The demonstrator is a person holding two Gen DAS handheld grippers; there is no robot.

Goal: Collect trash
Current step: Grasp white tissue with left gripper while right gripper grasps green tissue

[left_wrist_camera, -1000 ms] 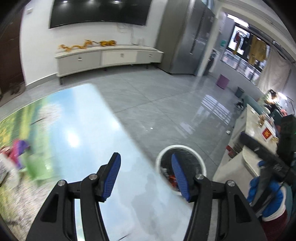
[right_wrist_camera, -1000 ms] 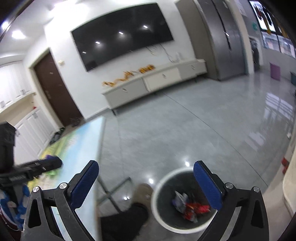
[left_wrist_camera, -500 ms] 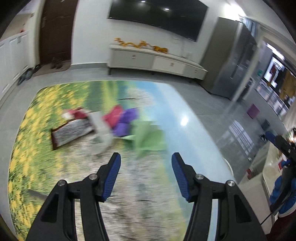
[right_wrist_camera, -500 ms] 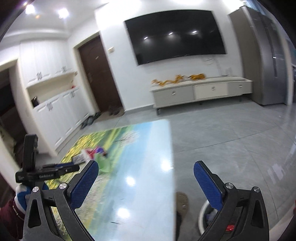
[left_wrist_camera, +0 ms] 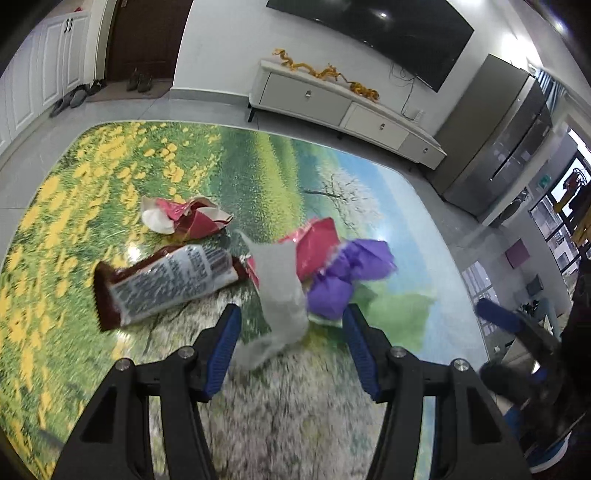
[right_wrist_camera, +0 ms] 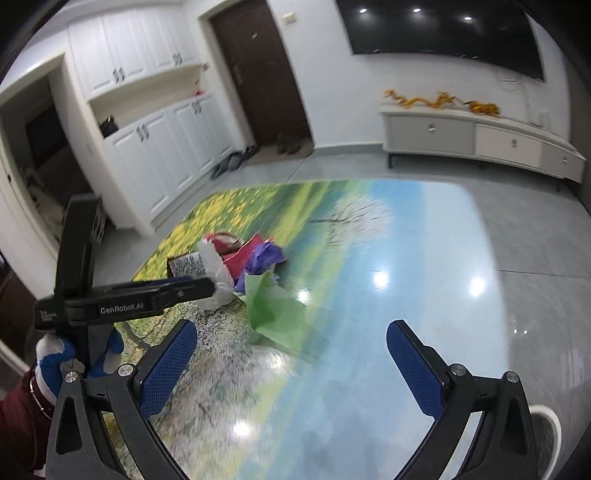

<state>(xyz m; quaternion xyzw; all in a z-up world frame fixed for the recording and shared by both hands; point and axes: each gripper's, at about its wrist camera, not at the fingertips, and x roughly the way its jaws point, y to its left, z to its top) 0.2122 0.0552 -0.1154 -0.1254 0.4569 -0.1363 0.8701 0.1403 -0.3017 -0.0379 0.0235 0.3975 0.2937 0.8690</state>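
The trash sits in a little heap near the middle of the surface (left_wrist_camera: 110,177), which has a shiny picture of yellow flowers, green grass and blue sky on it. In the heap there is a white crumpled tissue (left_wrist_camera: 282,291), standing up a bit. Right beside it lies a dark red snack wrapper (left_wrist_camera: 162,284) with white and black print, flat on the surface. Behind that is a torn red and white wrapper (left_wrist_camera: 184,219). A red packet (left_wrist_camera: 317,247) leans behind the tissue, and a purple crumpled paper (left_wrist_camera: 347,277) touches it on the right. A green paper (left_wrist_camera: 399,317) lies next to the purple one, closest to the sky-blue part.

The left tongs (left_wrist_camera: 291,347) point down at the heap. Their blue pads are apart, with the bottom of the tissue showing between them, but the pads are not pressing on it. They grip nothing.

The right tongs (right_wrist_camera: 291,365) are spread wide over the bare blue part of the surface, and hold nothing. In the right wrist view the green paper (right_wrist_camera: 273,310) is the nearest piece of trash, just ahead of them. A hand in a blue and white glove (right_wrist_camera: 55,358) with a dark red sleeve holds the left tongs.

Past the surface are a grey floor (right_wrist_camera: 535,236), a long white cabinet (left_wrist_camera: 347,107), a brown door (right_wrist_camera: 258,70) and a big black screen (left_wrist_camera: 388,29) on the wall.
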